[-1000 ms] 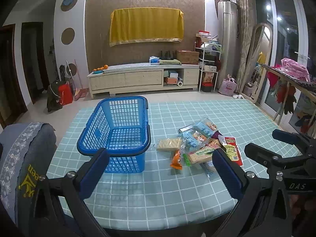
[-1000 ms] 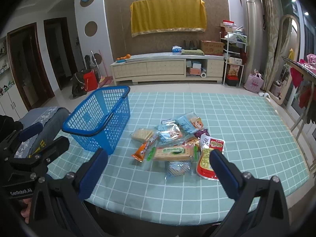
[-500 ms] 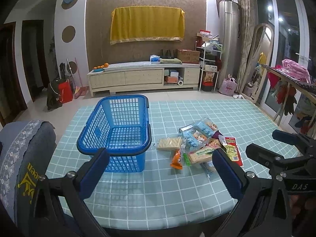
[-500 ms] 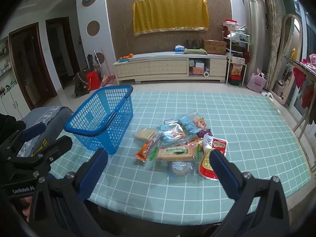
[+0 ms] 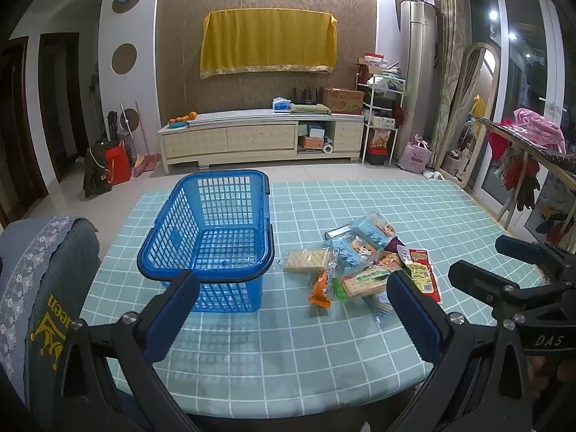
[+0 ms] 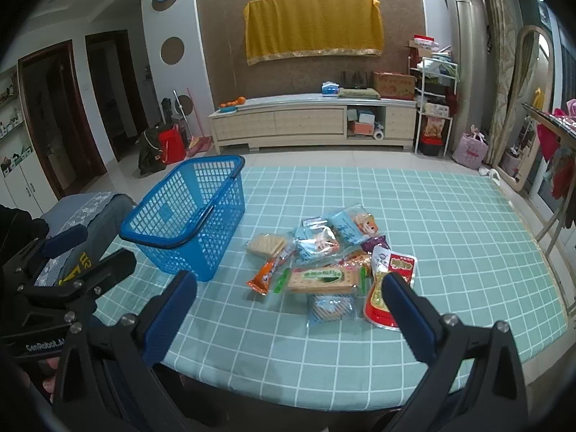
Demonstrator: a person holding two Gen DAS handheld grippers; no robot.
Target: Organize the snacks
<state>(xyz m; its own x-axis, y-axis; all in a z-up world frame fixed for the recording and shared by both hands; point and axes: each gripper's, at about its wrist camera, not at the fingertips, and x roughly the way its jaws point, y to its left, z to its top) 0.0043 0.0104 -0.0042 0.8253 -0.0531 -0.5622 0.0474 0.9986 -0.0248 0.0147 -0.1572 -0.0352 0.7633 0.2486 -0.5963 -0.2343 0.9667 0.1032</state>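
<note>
Both grippers hang over the near edge of the tabletop point(image 5: 324, 360), each with its fingers spread wide and nothing between them. The left gripper point(image 5: 291, 309) sits toward the near left corner; its left finger point(image 5: 169, 320) shows in front of the basket's near wall. The right gripper point(image 6: 288, 313) is just beside it, toward the middle of the near edge, and its right finger point(image 6: 410, 320) overlaps the red pouch's near end in the view.

The basket point(image 5: 208, 237) (blue, open mesh, handle folded down on the rim) stands upright on the left half of the tabletop, with nothing in it.

The snacks point(image 6: 324, 259) lie in a loose pile right of the basket, near the middle of the tabletop, not touching it:
- a cracker pack point(image 6: 266, 244) on the side nearest the basket;
- an orange packet point(image 6: 264, 275) toward the near edge;
- a green-labelled biscuit pack point(image 6: 324, 279) beside it;
- two light-blue bags point(image 6: 345, 225) on the far side;
- a red pouch point(image 6: 387, 288) at the right end;
- a small blue packet point(image 6: 329, 306) nearest the edge.

A chair back point(image 5: 39, 295) stands off the near left corner.
</note>
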